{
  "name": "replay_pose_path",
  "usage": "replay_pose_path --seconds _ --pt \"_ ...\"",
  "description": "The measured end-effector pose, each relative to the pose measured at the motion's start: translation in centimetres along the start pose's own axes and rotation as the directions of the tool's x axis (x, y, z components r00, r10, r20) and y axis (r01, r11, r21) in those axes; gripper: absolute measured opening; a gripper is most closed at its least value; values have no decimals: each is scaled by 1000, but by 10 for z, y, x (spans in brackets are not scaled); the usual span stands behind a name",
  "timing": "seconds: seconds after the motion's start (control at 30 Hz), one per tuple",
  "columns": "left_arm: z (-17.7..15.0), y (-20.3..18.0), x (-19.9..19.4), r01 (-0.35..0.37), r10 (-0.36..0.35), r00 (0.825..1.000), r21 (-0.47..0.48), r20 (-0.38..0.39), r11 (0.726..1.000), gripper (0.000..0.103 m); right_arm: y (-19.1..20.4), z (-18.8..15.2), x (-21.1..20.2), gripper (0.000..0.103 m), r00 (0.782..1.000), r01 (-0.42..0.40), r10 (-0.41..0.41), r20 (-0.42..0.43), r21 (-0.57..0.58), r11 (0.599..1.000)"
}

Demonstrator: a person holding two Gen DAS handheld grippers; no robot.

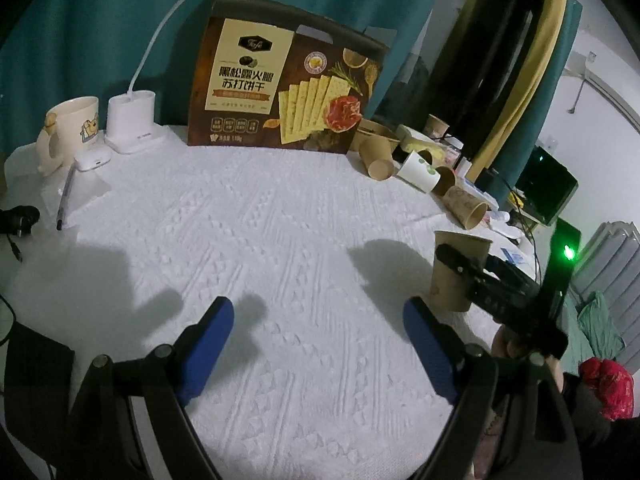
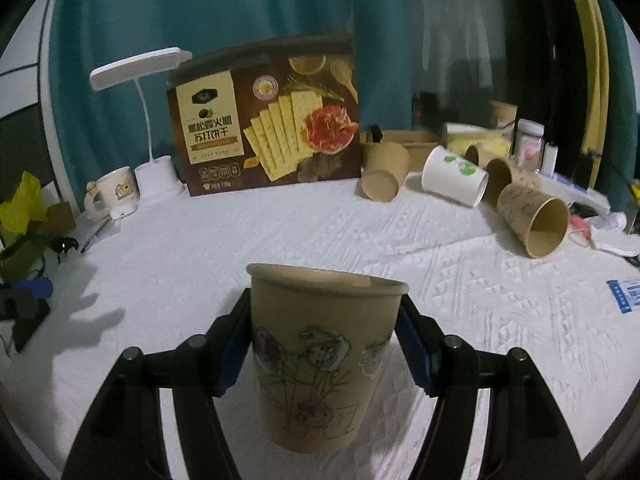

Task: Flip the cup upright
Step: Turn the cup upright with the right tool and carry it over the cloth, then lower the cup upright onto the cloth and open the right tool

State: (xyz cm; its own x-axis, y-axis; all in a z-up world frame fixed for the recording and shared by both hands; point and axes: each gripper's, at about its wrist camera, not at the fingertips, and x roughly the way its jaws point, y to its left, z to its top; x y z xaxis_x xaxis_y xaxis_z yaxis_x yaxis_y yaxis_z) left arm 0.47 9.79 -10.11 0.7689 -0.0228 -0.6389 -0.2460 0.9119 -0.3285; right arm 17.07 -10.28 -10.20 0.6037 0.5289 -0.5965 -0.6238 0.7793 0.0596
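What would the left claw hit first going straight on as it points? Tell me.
Probably only the white textured cloth: the left claw is empty and angled down at bare cloth, well short of the cracker box.

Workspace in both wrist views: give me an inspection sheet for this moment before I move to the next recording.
Surface: white textured cloth covering the table.
Job's things: brown paper cup upright, mouth up, between the right tool's pads.
Clutter: cracker box standing at the back; desk lamp, mug and pen at far left; several paper cups lying on their sides at right, one white cup among them.
Grippers: right tool shut on the brown paper cup; left tool open, nothing between its pads.
Cables: dark cable at the left edge.
Surroundings: teal curtain behind the table.
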Motion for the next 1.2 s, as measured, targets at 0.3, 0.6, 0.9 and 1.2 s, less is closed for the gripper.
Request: replay_pose_path --seconds 0.3,0.6,0.9,1.2 --pt "-1 -12 5 7 -7 1000 31 -11 1000 87 6 -20 -27 64 1000 12 -12 8 -36 999" --pt "-14 -21 16 -82 84 996 100 -15 992 87 14 -51 -32 66 996 10 -13 -88 -32 999" --pt "-24 -34 12 -77 81 997 136 -19 988 87 7 -74 -62 68 992 24 -21 -126 19 1000" --pt "-37 -58 4 -59 63 998 205 -12 977 87 -14 -95 -99 68 987 70 -51 -155 124 990"
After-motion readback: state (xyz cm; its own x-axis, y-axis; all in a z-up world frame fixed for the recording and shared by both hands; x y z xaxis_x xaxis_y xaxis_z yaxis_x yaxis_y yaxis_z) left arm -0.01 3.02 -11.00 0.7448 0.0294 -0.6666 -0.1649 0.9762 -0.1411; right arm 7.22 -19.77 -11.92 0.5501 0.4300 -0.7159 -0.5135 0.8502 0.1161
